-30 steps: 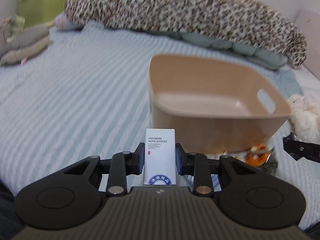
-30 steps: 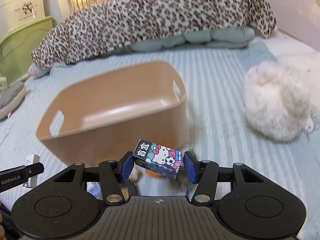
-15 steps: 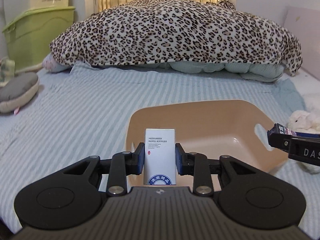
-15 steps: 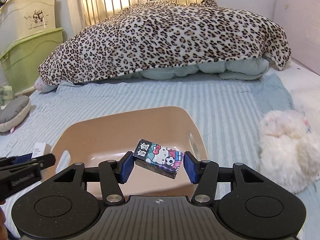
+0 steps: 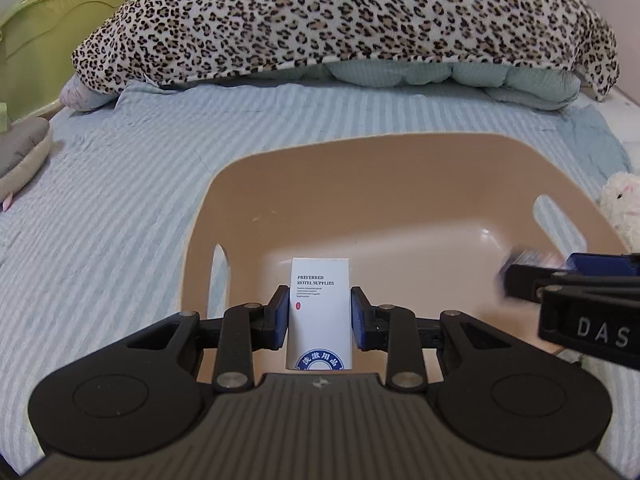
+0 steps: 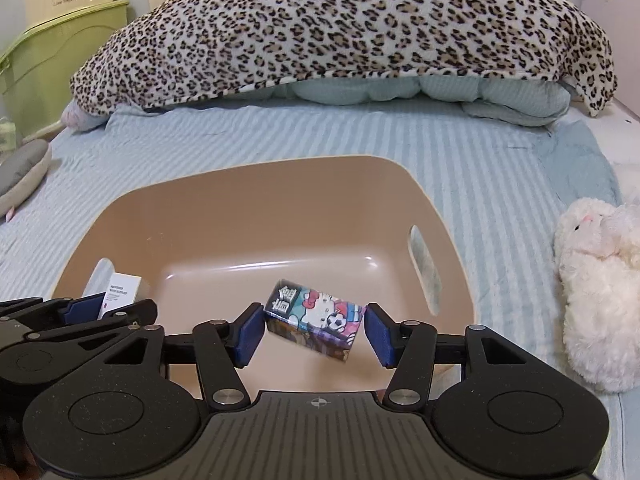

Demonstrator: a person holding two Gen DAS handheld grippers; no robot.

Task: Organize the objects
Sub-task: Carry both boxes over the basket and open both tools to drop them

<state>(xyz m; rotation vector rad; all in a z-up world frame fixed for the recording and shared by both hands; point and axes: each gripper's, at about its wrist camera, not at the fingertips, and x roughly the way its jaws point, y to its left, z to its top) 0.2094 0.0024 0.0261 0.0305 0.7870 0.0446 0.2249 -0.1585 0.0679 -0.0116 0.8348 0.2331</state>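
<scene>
- Both of your tongs have travelled from beside the tan bin (image 5: 400, 184) to above its open mouth since the earlier frames, and the bin now fills the lower middle of each view.
- On the left, your left tongs (image 5: 319, 316) stay clamped on the white box (image 5: 320, 308), which stands upright between the pads over the bin's near left corner.
- That white box is plain card with dark print and a blue round mark at its foot; judge it light and stiff but easy to crush, so hold its flat sides gently.
- On the right, your right tongs (image 6: 315, 330) are opening: the cartoon box (image 6: 316, 318) sits tilted between the pads over the bin floor, the right pad already clear of it, and looks released.
- This box is glossy, with a cat figure and a football in bright colours; likely light and a bit slippery, best taken across its short ends.
- Farther right, a white plush toy (image 6: 596, 292) lies on the striped bed (image 6: 500, 184), beside the bin.
</scene>
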